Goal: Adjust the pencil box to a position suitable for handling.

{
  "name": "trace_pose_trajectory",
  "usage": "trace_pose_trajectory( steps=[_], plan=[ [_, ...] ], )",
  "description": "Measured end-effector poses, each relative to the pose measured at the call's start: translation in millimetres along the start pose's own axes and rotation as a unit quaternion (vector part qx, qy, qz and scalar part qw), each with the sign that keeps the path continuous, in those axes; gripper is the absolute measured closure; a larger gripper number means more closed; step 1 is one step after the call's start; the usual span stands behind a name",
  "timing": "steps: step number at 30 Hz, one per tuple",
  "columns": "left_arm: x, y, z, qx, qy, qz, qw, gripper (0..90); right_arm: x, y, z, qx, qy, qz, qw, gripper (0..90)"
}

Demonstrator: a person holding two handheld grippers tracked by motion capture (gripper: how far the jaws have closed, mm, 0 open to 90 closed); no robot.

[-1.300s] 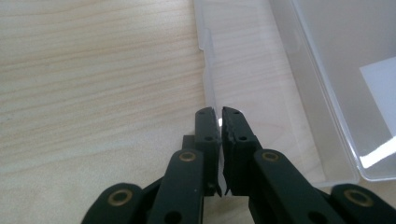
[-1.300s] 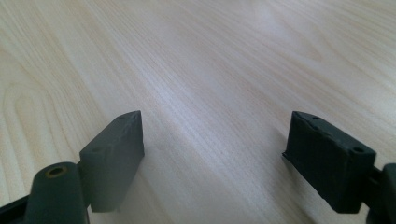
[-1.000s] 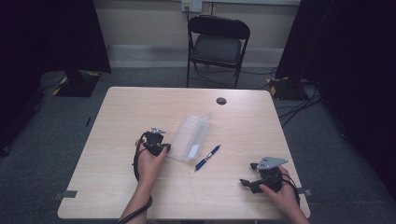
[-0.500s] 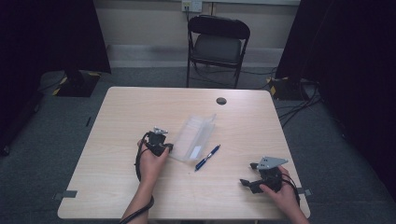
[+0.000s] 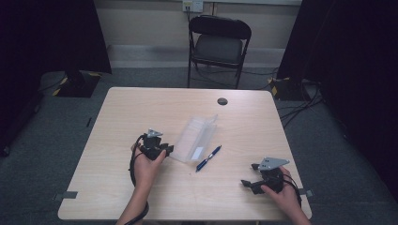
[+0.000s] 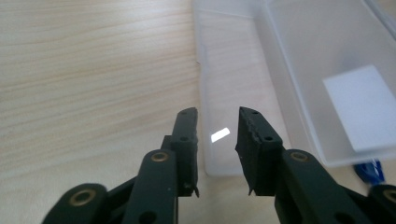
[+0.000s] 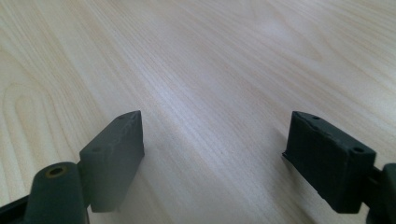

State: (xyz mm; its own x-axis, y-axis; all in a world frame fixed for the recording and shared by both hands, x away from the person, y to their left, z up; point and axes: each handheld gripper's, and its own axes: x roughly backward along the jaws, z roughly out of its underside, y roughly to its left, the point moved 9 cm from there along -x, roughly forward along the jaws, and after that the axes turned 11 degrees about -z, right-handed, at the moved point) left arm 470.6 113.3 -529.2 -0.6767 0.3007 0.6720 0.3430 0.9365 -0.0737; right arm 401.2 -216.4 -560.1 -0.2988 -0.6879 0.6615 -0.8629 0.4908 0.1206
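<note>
Wooden table (image 5: 141, 197): clear case (image 5: 195, 138) open, white label inside; both hand-held grippers released.

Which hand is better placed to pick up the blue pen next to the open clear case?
Probably the left. The left hand-held gripper sits at the clear plastic case, jaws just opened with nothing between them, and the blue pen lies just beyond. The right hand-held gripper rests farther off near the table edge.

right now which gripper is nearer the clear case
Left. The left gripper sits at the case's near edge, jaws just opened; the right gripper rests apart toward the table's corner.
</note>
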Motion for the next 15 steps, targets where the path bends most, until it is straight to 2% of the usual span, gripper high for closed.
trace_pose_trajectory(
  steps=[1, 4, 5, 7, 9, 12, 14, 15],
  plan=[
    [7.1, -2.8, 2.7, -0.009, -0.010, 0.008, 0.9999, 62.9, 0.0, -0.1, -0.1, 0.000, 0.000, 0.000, 1.0000, 18.2],
    [12.9, -7.0, 6.9, -0.012, -0.016, 0.019, 0.9996, 52.4, 0.0, -0.1, -0.1, 0.000, 0.000, 0.001, 1.0000, 18.2],
    [16.9, -10.5, 12.8, -0.029, -0.017, 0.025, 0.9992, 49.6, 0.0, -0.1, -0.1, 0.000, 0.000, 0.000, 1.0000, 18.2],
    [18.6, -12.6, 15.6, -0.036, -0.017, 0.028, 0.9988, 47.7, 0.0, -0.1, -0.1, 0.000, 0.000, 0.000, 1.0000, 18.1],
    [23.5, -20.0, 22.3, -0.050, -0.017, 0.033, 0.9980, 39.5, 0.0, -0.1, -0.1, 0.000, 0.000, 0.000, 1.0000, 18.2],
    [26.7, -24.5, 26.5, -0.061, -0.017, 0.041, 0.9972, 37.9, 0.0, 0.0, 0.0, 0.000, 0.000, 0.000, 1.0000, 18.2],
    [29.4, -32.6, 30.0, -0.063, -0.021, 0.058, 0.9961, 37.5, 0.0, -0.1, -0.1, 0.000, 0.000, 0.001, 1.0000, 18.2],
    [31.3, -40.3, 33.9, -0.074, -0.020, 0.068, 0.9947, 37.0, 0.0, -0.1, -0.1, 0.000, 0.000, 0.000, 1.0000, 18.1]
  ],
)
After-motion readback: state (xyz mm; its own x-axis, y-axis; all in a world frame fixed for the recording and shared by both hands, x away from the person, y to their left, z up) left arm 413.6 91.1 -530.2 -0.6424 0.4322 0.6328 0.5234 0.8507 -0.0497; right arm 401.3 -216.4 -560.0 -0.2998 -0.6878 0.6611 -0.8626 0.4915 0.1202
